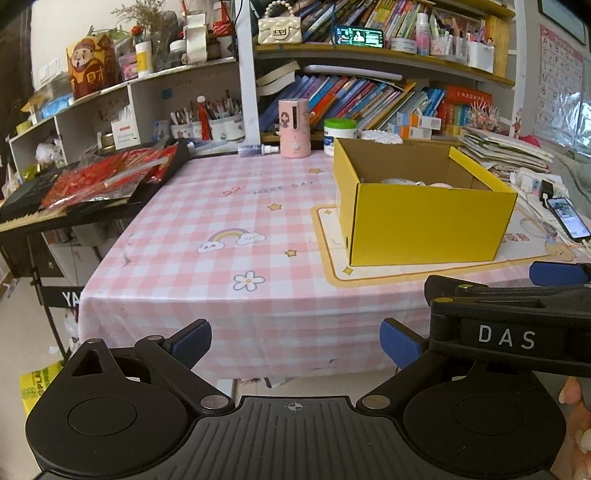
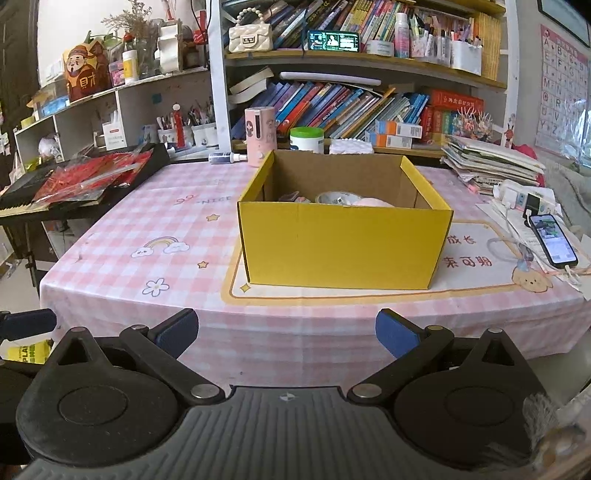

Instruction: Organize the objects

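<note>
A: Nearest, in the left wrist view: left gripper (image 1: 295, 343), blue-padded fingers (image 1: 192, 341) spread wide apart, nothing between them. Held off the near edge of the table (image 1: 177, 295), in front of the pink checked cloth.

B: Same for the right gripper (image 2: 286, 334) in its own view: blue pads (image 2: 397, 338) well apart, empty, short of the table edge. Also visible from the left camera, crossing the lower right corner as a black body marked "DAS" (image 1: 506, 325), just beside the left gripper.

A: Beyond the fingers, bare checked cloth with a flower print (image 1: 249, 280) and a rainbow print (image 1: 231, 238).

B: Then the yellow box (image 2: 345, 247), open at the top, standing upright on a cream mat (image 2: 480, 277) with an orange border. Almost straight ahead of the right gripper, well apart from it.

A: Ahead and to the right of the left gripper, well apart too (image 1: 424, 225). Inside, pale rounded items (image 2: 347, 199) showing just above the front wall; too hidden to name.

B: Right of the box, a phone (image 2: 552, 240) lying lit on papers, cable attached.

A: Left of the table, red packets (image 1: 110, 177) piled on a black keyboard instrument.

B: Behind the box, at the far table edge, a pink cylinder (image 2: 260, 136) upright, a small spray bottle (image 2: 227, 158) lying beside it, a white tub with green lid (image 2: 306, 139).

A: Farthest back, shelves crammed with books (image 1: 351, 96), pen cups, a cream handbag (image 1: 279, 31).
</note>
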The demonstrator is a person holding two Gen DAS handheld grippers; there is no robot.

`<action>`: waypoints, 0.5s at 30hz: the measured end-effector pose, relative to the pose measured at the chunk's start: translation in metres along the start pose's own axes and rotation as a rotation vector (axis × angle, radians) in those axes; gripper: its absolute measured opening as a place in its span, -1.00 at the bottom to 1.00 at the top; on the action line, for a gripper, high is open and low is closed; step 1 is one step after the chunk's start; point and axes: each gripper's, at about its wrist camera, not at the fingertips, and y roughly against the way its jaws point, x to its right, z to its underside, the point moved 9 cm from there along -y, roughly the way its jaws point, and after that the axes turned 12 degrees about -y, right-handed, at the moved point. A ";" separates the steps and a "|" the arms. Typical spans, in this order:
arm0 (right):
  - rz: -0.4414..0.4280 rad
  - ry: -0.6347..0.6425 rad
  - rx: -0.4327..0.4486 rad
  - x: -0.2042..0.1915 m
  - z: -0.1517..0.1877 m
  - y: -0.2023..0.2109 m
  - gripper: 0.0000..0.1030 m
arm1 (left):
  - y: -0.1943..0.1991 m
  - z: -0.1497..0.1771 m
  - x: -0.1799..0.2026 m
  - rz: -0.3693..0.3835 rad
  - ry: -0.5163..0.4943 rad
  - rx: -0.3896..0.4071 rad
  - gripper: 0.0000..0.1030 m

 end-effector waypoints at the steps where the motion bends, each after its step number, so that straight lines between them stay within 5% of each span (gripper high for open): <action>1: 0.000 -0.001 -0.002 -0.001 0.001 0.000 1.00 | 0.000 0.001 -0.001 0.001 -0.002 -0.003 0.93; 15: -0.001 -0.006 -0.014 -0.004 0.003 -0.003 1.00 | -0.002 0.004 -0.004 0.009 0.014 -0.022 0.93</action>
